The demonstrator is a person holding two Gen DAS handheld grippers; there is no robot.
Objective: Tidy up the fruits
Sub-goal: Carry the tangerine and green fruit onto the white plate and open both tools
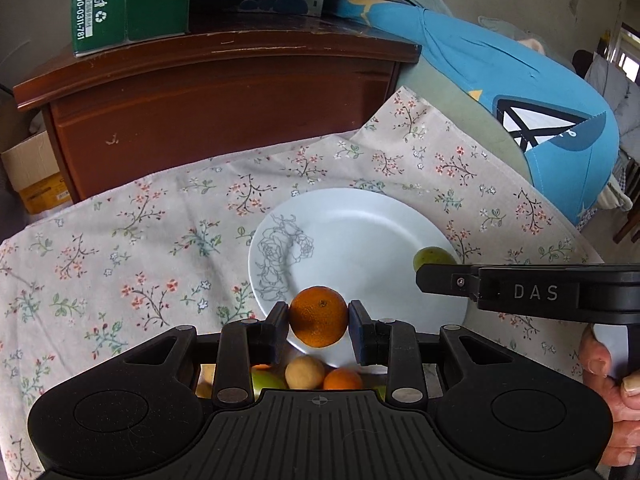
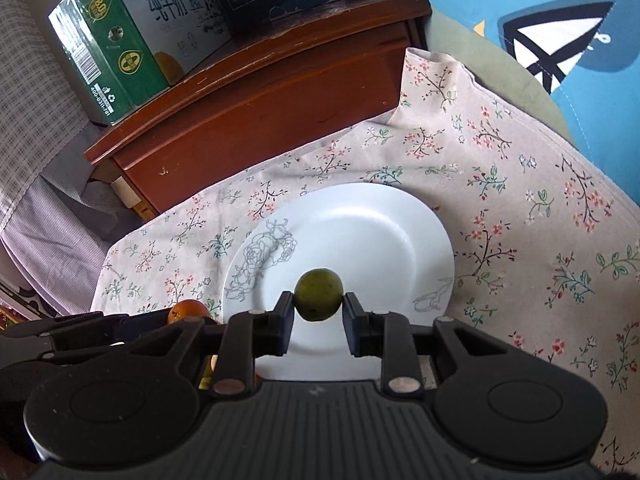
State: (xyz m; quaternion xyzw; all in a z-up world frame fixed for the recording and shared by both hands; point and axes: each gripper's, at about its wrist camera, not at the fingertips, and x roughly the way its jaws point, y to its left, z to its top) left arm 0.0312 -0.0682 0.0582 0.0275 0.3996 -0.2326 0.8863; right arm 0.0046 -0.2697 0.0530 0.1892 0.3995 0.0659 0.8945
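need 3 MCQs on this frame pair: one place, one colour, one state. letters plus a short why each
1. Where does the white round plate with the grey rose drawing lie?
A. on the floral tablecloth
B. on the brown wooden cabinet
C. on the green carton

2. What colour is the small round fruit in the right tongs?
A. red
B. green
C. purple

3. What state are the left tongs in?
A. open and empty
B. shut on the round orange citrus fruit
C. shut on a spoon

Key: 1 A, cloth shows all around the plate's rim. 2 B, the right wrist view shows a green skin. 3 B, both pads press the orange's sides.
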